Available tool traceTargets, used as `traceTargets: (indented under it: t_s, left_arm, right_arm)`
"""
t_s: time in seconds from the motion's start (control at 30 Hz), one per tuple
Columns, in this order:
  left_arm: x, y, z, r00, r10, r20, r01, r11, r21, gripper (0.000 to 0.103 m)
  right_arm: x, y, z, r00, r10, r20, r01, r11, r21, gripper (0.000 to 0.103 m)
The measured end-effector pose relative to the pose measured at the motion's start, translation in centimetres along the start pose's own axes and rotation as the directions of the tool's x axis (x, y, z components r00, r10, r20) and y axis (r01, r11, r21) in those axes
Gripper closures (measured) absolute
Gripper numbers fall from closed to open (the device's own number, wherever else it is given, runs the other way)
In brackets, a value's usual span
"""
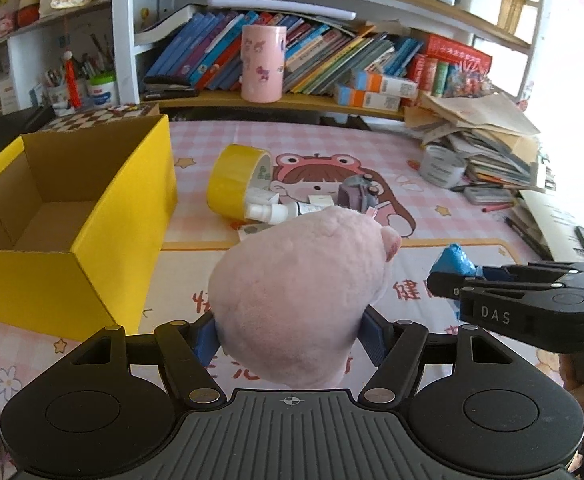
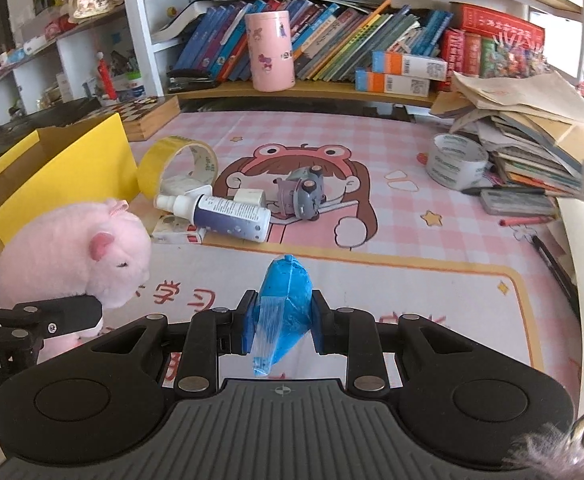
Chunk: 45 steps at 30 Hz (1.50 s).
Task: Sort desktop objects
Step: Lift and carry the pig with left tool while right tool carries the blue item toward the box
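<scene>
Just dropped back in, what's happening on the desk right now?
A person is sorting the desk with a gripper in each hand. The left gripper is shut on a pink plush pig, and the right gripper is shut on a blue lump wrapped in clear plastic. Both are held above the pink mat. The open yellow box sits to the left with nothing visible inside. Yellow tape, a spray bottle and a small grey toy lie on the mat.

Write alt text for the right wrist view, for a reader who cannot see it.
The right gripper has its jaws shut on a blue lump wrapped in clear plastic above a pink cartoon desk mat. At left, the left gripper holds a pink plush pig near a yellow box; a spray bottle lies beyond.
</scene>
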<state>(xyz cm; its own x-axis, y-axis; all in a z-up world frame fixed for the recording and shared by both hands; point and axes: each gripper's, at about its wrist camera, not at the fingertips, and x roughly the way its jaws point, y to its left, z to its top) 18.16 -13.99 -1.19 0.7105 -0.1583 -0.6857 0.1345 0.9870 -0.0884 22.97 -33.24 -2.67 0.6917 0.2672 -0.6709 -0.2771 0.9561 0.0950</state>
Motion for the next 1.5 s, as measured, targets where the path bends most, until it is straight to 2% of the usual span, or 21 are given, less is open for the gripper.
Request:
traceTargets:
  t_s: [0.23, 0.77, 1.07, 1.5]
  left_arm:
    - [-2.7, 2.4, -1.5, 0.999, -0.028, 0.018, 0.027, 0.999, 0.018, 0.034]
    - [-9.5, 8.2, -7.2, 0.997, -0.074, 0.025, 0.072, 0.995, 0.065, 0.034]
    - [-12.3, 11.2, -9.3, 0.998, -0.059, 0.036, 0.057, 0.997, 0.054, 0.034]
    - [-14.0, 14.4, -10.6, 0.998, -0.030, 0.056, 0.030, 1.000, 0.001, 0.034]
  right_arm:
    - [-2.0, 3.2, -1.7, 0.999, -0.043, 0.009, 0.043, 0.999, 0.028, 0.079]
    - [-7.0, 12.8, -7.5, 0.996, -0.085, 0.022, 0.084, 0.996, 0.034, 0.079]
    - [-8.4, 18.0, -10.0, 0.998, -0.056, 0.015, 0.056, 0.998, 0.011, 0.079]
    - [-8.4, 22.1, -9.9, 1.000, -0.006, 0.003, 0.006, 0.999, -0.052, 0.079]
